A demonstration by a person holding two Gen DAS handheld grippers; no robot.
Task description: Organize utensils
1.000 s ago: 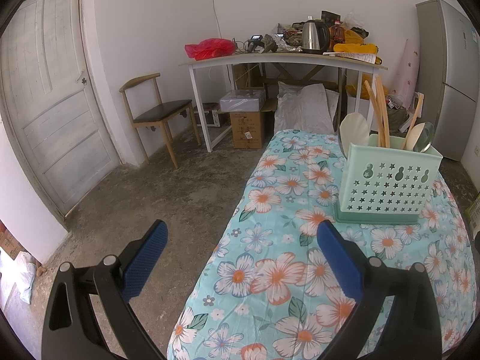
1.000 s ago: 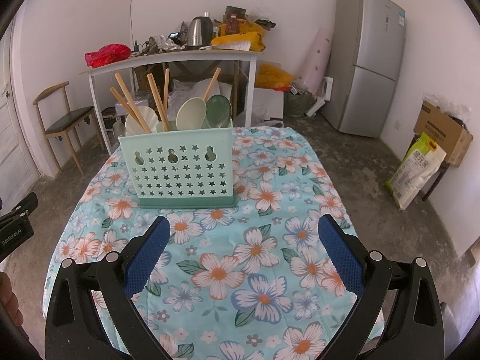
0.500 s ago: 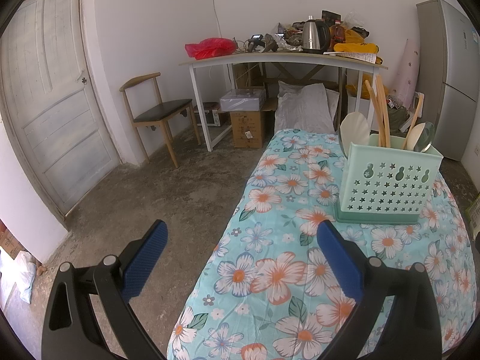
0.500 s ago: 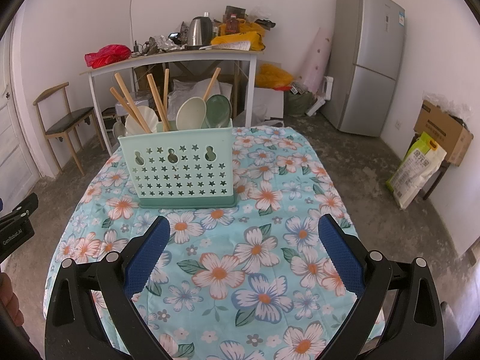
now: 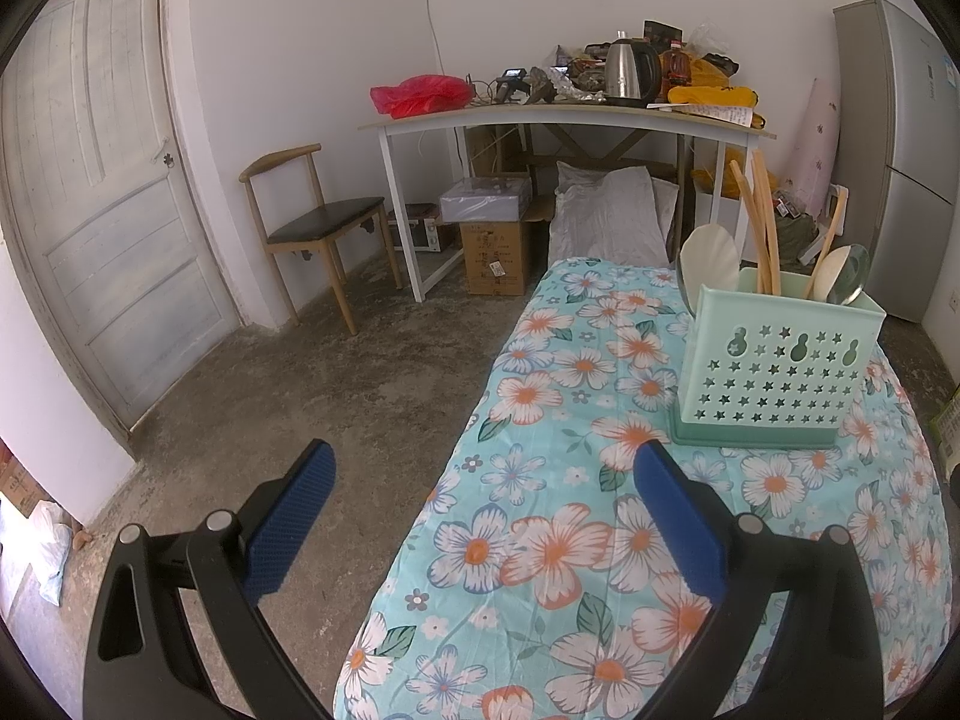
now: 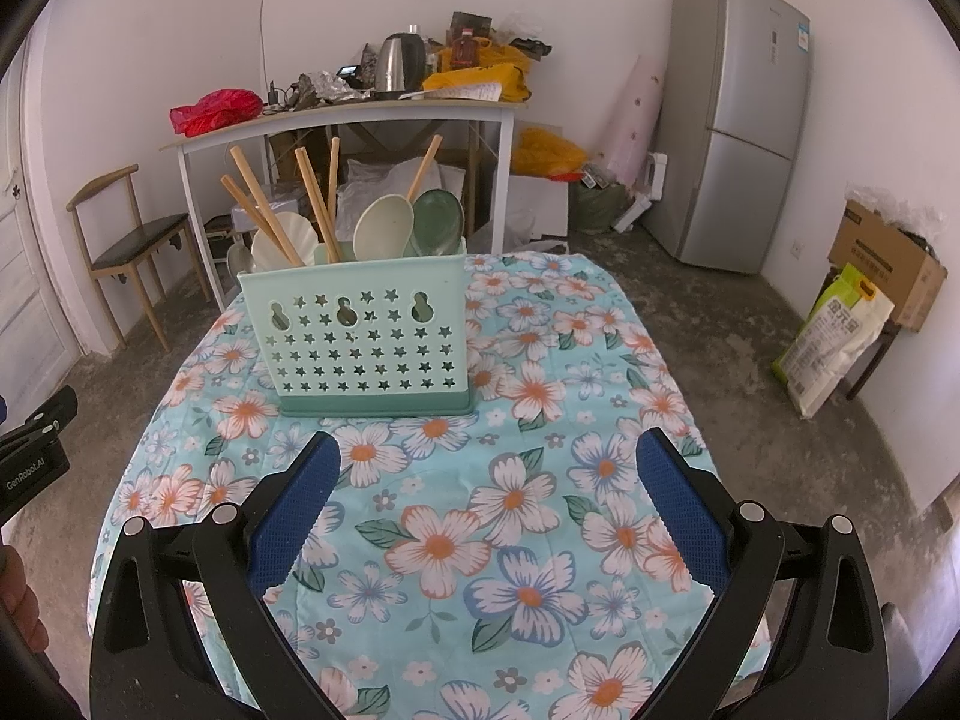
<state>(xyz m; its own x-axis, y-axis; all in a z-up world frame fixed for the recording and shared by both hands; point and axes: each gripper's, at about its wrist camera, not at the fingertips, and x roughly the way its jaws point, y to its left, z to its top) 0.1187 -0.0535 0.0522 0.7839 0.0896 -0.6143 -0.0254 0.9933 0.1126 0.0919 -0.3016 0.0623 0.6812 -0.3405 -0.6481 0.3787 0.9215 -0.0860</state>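
Observation:
A mint-green utensil basket point(image 6: 360, 336) with star cut-outs stands on the floral tablecloth point(image 6: 510, 498). Wooden chopsticks point(image 6: 264, 210), a cream spoon point(image 6: 384, 228), a green spoon point(image 6: 438, 216) and a shell-shaped cream spoon point(image 6: 282, 243) stand upright in it. My right gripper point(image 6: 487, 504) hovers open over the cloth just in front of the basket, nothing between its blue pads. In the left wrist view the basket point(image 5: 780, 372) stands at the right. My left gripper point(image 5: 480, 516) is open and empty at the table's left edge, its left finger over the floor.
Behind stands a white table point(image 6: 336, 120) cluttered with a kettle and bags. A wooden chair point(image 5: 312, 228) and a white door point(image 5: 102, 210) are at the left, a grey fridge point(image 6: 738, 120) and cardboard boxes at the right. The left gripper's body shows at the right wrist view's left edge.

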